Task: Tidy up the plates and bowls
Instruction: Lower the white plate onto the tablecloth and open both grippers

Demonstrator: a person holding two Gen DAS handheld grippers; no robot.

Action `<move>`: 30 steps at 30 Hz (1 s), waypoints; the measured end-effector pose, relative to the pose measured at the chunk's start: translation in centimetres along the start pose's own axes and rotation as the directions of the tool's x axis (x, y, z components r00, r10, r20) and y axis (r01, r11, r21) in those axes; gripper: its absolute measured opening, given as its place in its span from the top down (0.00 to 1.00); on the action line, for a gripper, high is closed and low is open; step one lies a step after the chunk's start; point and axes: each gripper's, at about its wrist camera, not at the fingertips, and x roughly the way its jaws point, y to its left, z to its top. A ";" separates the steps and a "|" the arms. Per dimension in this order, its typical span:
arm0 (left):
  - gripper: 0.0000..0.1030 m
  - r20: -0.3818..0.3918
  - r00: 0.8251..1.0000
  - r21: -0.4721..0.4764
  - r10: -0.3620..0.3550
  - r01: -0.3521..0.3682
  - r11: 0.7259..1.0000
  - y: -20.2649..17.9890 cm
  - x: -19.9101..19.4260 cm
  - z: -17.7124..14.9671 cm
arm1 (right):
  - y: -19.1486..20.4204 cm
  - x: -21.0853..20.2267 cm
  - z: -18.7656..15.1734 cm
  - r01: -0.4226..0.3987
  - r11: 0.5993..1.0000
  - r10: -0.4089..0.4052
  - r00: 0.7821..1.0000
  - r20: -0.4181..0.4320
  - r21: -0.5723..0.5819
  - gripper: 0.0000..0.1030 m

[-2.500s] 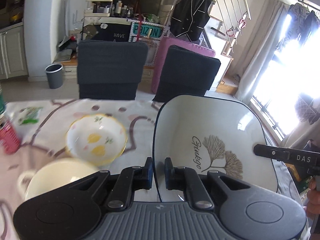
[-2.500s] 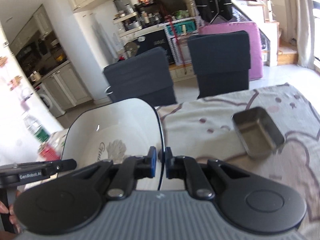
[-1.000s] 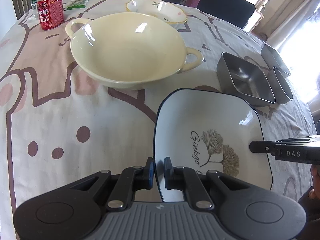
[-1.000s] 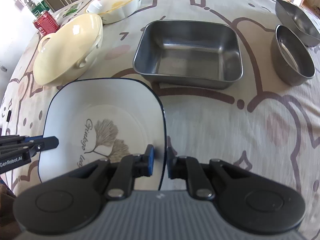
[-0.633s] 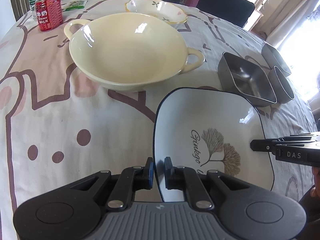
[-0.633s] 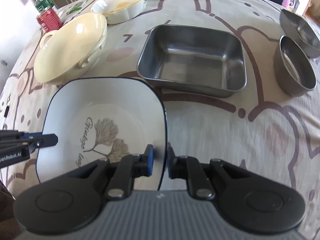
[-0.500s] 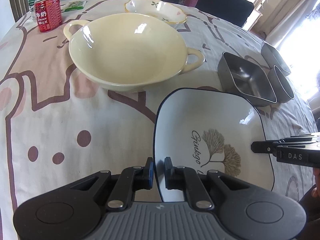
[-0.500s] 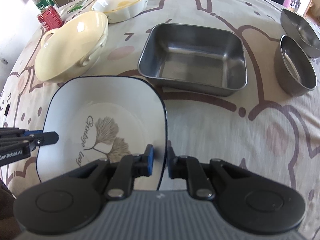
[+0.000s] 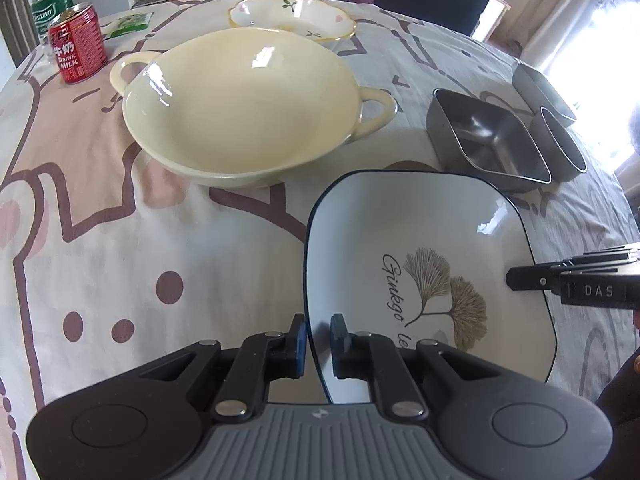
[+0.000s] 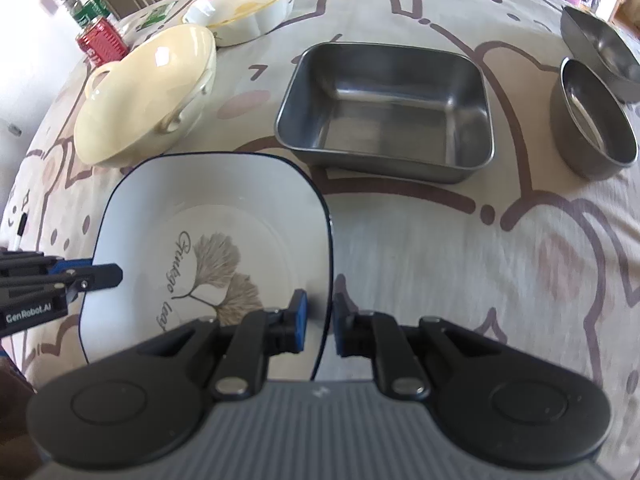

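A square white plate (image 9: 420,240) with a dark rim and a ginkgo-leaf print sits low over the patterned tablecloth, between both grippers. My left gripper (image 9: 319,328) is shut on its left rim, and its fingers (image 10: 108,276) show at the plate's far side in the right wrist view. My right gripper (image 10: 318,308) is shut on the right rim of the plate (image 10: 224,208). I cannot tell whether the plate touches the cloth. Beyond it stand a cream two-handled bowl (image 9: 240,108) and a floral scalloped bowl (image 9: 292,16).
A square steel tray (image 10: 384,108) stands just beyond the plate, with two round steel bowls (image 10: 592,120) to its right. A red milk can (image 9: 78,42) and a water bottle (image 9: 48,0) stand at the far left. Dark chairs line the far table edge.
The plate came down from up in the air to low over the table, and both views tipped downward. Over the last second almost nothing moved.
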 end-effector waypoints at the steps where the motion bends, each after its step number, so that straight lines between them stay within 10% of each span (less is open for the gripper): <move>1: 0.87 -0.001 1.000 0.005 0.001 -0.001 1.000 0.0 0.0 0.0 | -0.1 0.0 0.0 -0.003 1.000 0.003 1.000 -0.003 0.005 0.85; 15: 0.60 -0.043 0.999 0.010 -0.021 0.021 1.000 -0.2 0.4 -0.5 | 0.2 0.2 -0.7 0.004 1.000 -0.004 1.000 -0.020 -0.028 0.71; 21: 0.39 -0.038 0.999 0.007 -0.019 0.019 1.000 -0.2 0.1 -0.6 | 0.1 0.0 -1.3 0.003 0.999 -0.004 1.000 -0.006 -0.046 0.43; 25: 0.09 -0.030 0.999 0.012 -0.020 0.020 1.000 -0.3 -0.2 -0.5 | 0.0 -0.5 -1.7 -0.020 0.998 0.021 1.000 0.013 -0.063 0.24; 30: 0.01 -0.001 1.000 0.018 -0.006 0.006 1.000 -0.6 -1.4 -0.4 | -0.3 -1.7 -1.7 -0.023 0.996 0.027 0.998 0.051 -0.082 0.00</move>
